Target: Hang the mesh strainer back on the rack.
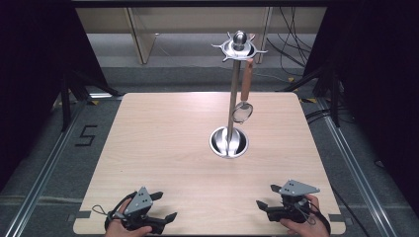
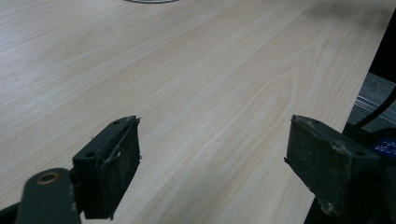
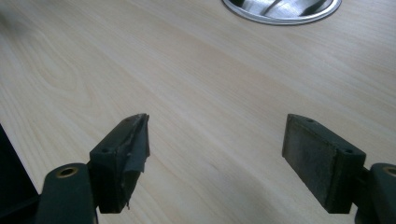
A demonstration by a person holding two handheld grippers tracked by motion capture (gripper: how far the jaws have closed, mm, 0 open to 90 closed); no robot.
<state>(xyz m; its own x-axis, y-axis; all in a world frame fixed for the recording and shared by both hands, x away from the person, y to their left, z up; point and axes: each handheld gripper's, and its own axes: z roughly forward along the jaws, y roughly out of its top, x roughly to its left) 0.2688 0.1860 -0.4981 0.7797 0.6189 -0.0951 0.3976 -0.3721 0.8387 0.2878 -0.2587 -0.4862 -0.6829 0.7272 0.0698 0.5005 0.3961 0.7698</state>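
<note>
A steel utensil stand (image 1: pixel 231 103) rises from a round bowl-shaped base (image 1: pixel 229 142) near the middle of the wooden table (image 1: pixel 163 143). From its spoked top ring (image 1: pixel 239 48) hangs a small strainer (image 1: pixel 243 111) with a wooden handle (image 1: pixel 247 81). My left gripper (image 1: pixel 164 207) rests at the table's near left edge, open, nothing between its pads (image 2: pixel 119 163). My right gripper (image 1: pixel 266 196) sits at the near right edge, jaws wide open and empty over bare wood, one of its pads (image 3: pixel 126 156) frayed. The base's rim (image 3: pixel 280 11) shows at the top of the right gripper view.
Metal rails (image 1: pixel 44 168) run along the floor on both sides of the table. Dark curtains (image 1: pixel 29 74) and stand legs flank it, with cables (image 1: pixel 291 29) on the floor behind. A sliver of the stand's base (image 2: pixel 149 1) edges the top of the left gripper view.
</note>
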